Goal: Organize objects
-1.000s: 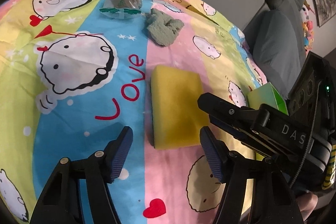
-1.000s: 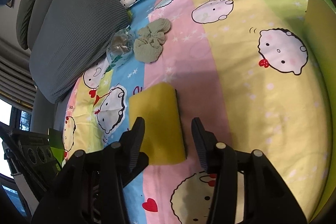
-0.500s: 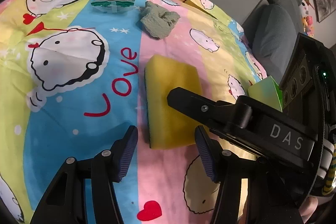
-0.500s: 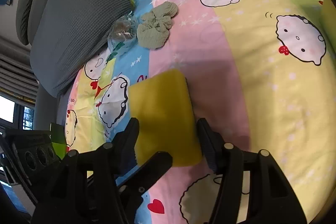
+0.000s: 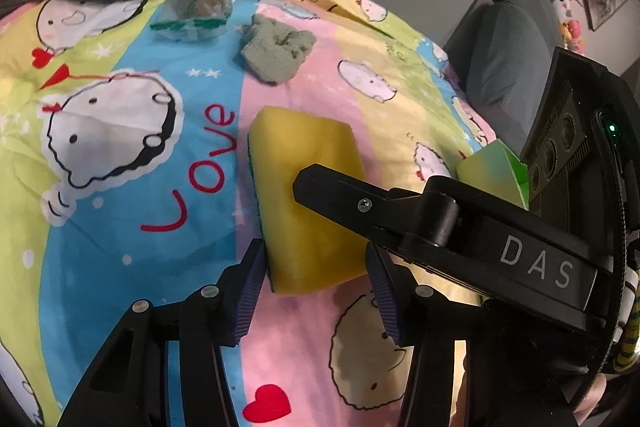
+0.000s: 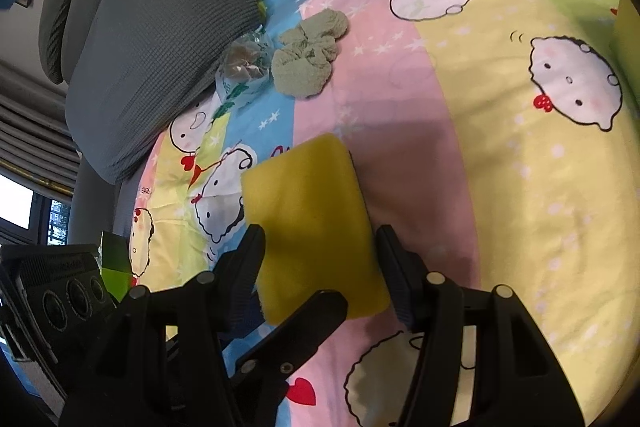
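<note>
Sponge (image 5: 308, 195): one; cloth (image 5: 278, 49): one; bag (image 5: 196, 11): one.

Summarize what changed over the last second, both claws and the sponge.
Both claws closed in on the yellow sponge. Left claw has just been closing, sponge's near end between its fingers, contact unclear. Right claw opened wider and now straddles the sponge. Unchanged: sponge, green cloth and plastic bag on the bedsheet.

Left hand-held gripper (image 5: 316, 291) jaws just closing, part-open; right hand-held gripper (image 6: 320, 259) angled down, part-open.
</note>
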